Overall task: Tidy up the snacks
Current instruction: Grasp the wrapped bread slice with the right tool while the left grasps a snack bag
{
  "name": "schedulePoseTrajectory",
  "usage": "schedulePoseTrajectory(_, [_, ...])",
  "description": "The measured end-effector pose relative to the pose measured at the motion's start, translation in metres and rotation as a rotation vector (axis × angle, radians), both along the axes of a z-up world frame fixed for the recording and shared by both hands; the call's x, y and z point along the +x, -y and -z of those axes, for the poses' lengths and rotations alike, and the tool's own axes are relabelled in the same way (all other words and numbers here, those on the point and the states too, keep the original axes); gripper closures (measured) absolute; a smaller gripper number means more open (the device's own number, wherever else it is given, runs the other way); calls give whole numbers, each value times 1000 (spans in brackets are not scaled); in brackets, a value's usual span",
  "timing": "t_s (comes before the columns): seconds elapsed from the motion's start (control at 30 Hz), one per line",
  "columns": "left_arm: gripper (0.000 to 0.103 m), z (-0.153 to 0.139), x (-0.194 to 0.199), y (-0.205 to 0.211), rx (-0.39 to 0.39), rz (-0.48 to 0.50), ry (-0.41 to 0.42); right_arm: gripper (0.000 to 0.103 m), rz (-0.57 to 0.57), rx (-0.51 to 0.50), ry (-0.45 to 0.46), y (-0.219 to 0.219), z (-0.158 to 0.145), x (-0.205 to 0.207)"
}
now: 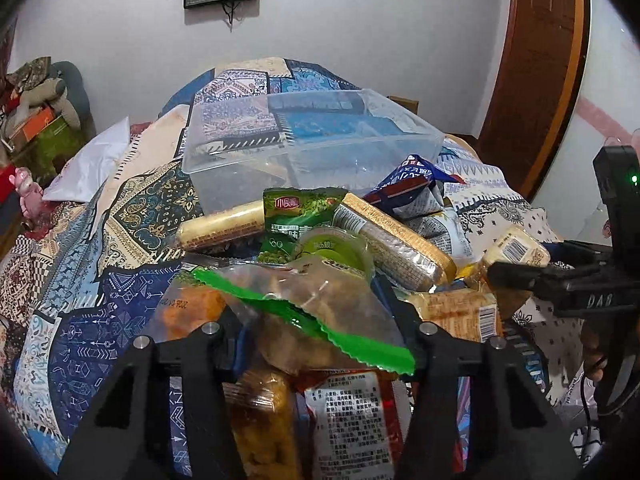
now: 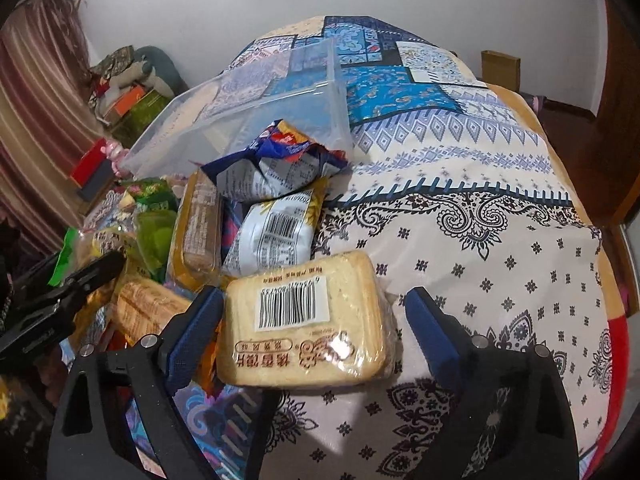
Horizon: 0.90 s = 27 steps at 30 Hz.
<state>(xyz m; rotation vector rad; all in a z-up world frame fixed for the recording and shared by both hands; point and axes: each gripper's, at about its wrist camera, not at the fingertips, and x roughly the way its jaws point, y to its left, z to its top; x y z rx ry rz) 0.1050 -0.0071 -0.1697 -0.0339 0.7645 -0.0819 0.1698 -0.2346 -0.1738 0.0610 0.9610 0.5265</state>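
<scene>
left claw [image 1: 316, 332] straddles, unclenched, a light crinkly clear packet with a green strip [image 1: 304, 316] atop the snack heap on the bed, best pinched mid-body, while the released right claw [image 2: 314, 322] brackets a soft, crushable bread pack [image 2: 304, 320].

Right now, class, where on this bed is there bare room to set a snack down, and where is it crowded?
Free: the patterned bedspread right of the sliced-bread pack and beyond it toward the far edge; also inside the clear plastic bin, which looks empty. Crowded: the snack pile between the bin and both grippers.
</scene>
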Motion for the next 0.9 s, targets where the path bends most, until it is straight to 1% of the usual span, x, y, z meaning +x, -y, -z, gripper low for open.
schedulePoseTrajectory(0.13, [54,-7,-4,-4,-13,-10,11,13,-27,-79,31,-10,3,-6])
schedulePoseTrajectory(0.17, [54,-9,-5,-5,-15,-13,16,21,-25,-93,40,-11,3,-7])
schedulePoseTrajectory(0.2, [54,-13,-7,-7,-15,-17,24,23,-22,-96,46,-11,3,-9])
schedulePoseTrajectory(0.3, [54,-23,-9,-10,-15,-26,45,24,-9,-76,42,-7,0,-7])
schedulePoseTrajectory(0.37, [54,-31,-11,-12,-10,-35,67,24,-3,-81,48,-6,-3,-5])
schedulePoseTrajectory(0.43, [54,-40,-11,-16,-9,-44,90,25,9,-77,65,-3,-11,-3])
schedulePoseTrajectory(0.6, [54,-66,1,-27,-27,-54,137,24,19,-28,139,0,-43,3])
schedulePoseTrajectory(0.73, [54,-86,17,-35,-32,-63,177,24,1,-13,219,-13,-71,14])
schedulePoseTrajectory(0.9, [54,-100,44,-45,-44,-66,184,24,-33,13,280,-37,-90,31])
